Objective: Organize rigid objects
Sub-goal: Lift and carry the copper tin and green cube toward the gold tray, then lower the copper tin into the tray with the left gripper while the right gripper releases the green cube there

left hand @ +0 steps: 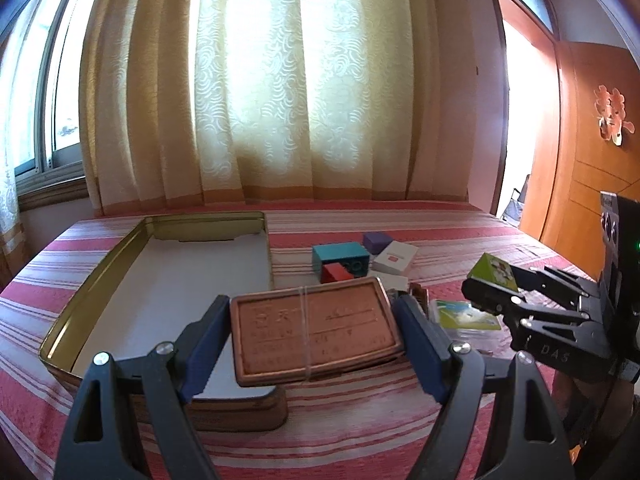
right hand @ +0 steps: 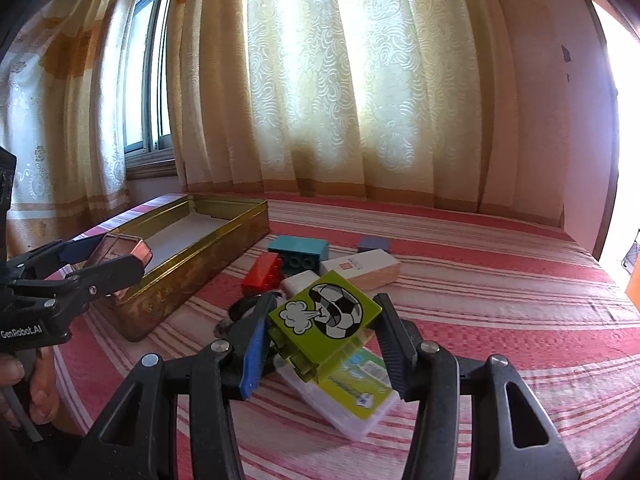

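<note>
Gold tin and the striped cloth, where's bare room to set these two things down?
The gold tin shows only its white floor, so the copper case in the left gripper fits there. The striped cloth is bare right of the white box. It's crowded around the teal brick, red brick and the clear case under the right gripper.

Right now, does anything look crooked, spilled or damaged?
Nothing is spilled or damaged. The green block sits tilted in the right gripper, and the clear case beneath it lies askew on the bed. The copper tin sits level in the left gripper.
</note>
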Available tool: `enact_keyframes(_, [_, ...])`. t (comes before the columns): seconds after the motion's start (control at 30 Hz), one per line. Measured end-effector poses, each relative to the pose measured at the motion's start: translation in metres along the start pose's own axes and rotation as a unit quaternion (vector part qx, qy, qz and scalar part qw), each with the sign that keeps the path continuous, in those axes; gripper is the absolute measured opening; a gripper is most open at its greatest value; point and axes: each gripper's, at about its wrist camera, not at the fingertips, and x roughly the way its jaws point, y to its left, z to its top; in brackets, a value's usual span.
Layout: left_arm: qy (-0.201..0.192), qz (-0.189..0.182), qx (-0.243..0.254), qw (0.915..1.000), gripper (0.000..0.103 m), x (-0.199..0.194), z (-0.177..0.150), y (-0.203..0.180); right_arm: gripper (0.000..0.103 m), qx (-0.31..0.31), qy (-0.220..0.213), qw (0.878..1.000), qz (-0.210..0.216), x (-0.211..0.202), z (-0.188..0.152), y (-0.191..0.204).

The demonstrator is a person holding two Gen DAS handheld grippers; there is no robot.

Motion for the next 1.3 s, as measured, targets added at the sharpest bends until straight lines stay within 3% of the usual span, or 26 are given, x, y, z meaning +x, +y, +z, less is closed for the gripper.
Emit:
enact_keyframes(0.63, [-0.028,0.032,-0.024,0.9988,0.082,-0.016,-0.001,0.035,0.052,-0.014,-0.02,0.999,0.032,0.007,0.003,0.039])
enact_keyframes(1.3, [-0.032,0.056,-0.05,0.9966,0.082,-0.02,-0.003,0.07,0.052,-0.038,-0.03,0.997,0.057,0.01,0.007,0.076])
